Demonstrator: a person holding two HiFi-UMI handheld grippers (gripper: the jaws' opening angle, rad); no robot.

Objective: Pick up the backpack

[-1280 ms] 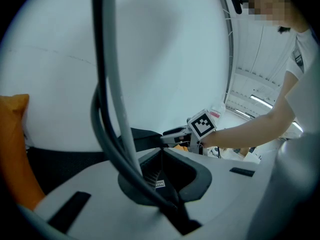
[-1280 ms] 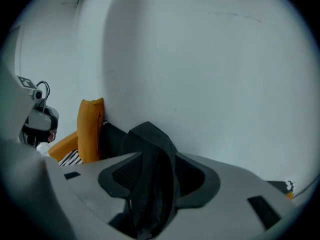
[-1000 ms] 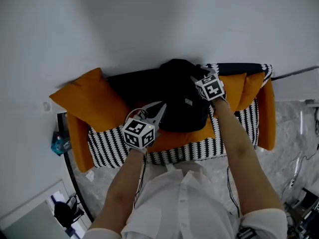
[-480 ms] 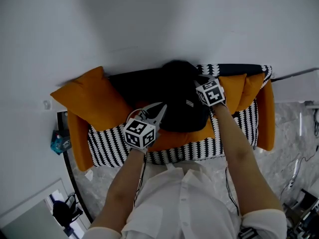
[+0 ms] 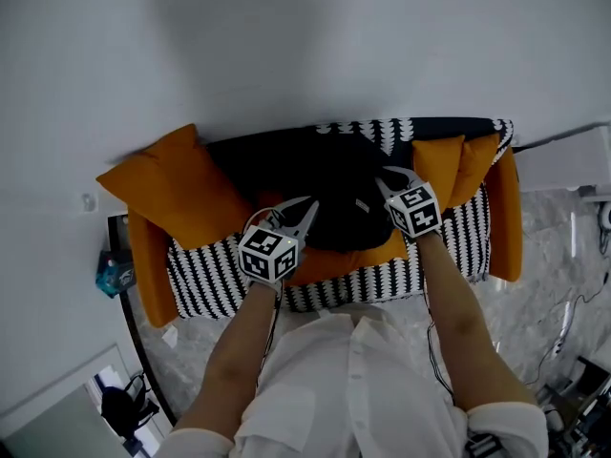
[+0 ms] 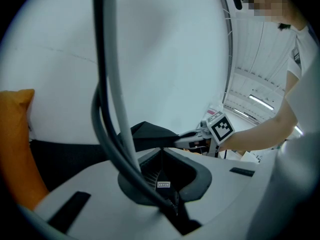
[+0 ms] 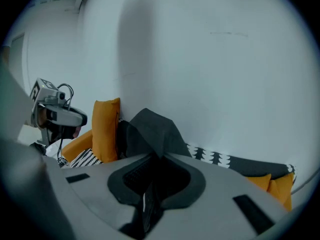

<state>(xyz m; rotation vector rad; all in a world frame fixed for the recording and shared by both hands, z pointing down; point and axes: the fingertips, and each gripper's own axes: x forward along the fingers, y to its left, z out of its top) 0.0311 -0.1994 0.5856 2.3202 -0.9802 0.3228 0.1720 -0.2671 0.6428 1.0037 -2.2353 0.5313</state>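
Head view: the black backpack (image 5: 334, 194) lies slumped in the middle of the orange sofa (image 5: 511, 222), partly on the striped throw (image 5: 215, 275), with a large orange cushion (image 5: 172, 184) just to its left; the left hand-held gripper (image 5: 305, 208) meets the bag's near left edge and the right hand-held gripper (image 5: 387, 177) its right side.

Left gripper view: the jaws of the left hand-held gripper (image 6: 161, 151) are pressed together on a fold of the backpack's dark cloth; a small label (image 6: 163, 184) sits in the pinch; a grey cable (image 6: 107, 84) crosses in front.

Right gripper view: the jaws of the right hand-held gripper (image 7: 154, 156) have just been closing and pinch a peak of the bag's fabric, which stands up like a tent beyond the tips; a dark strip runs back between the pads.

The bag looks soft and limp, so it will likely sag between the two holds; thin cloth may slip, so a strap or seam seems the surer place to grip; both sides should probably rise evenly.
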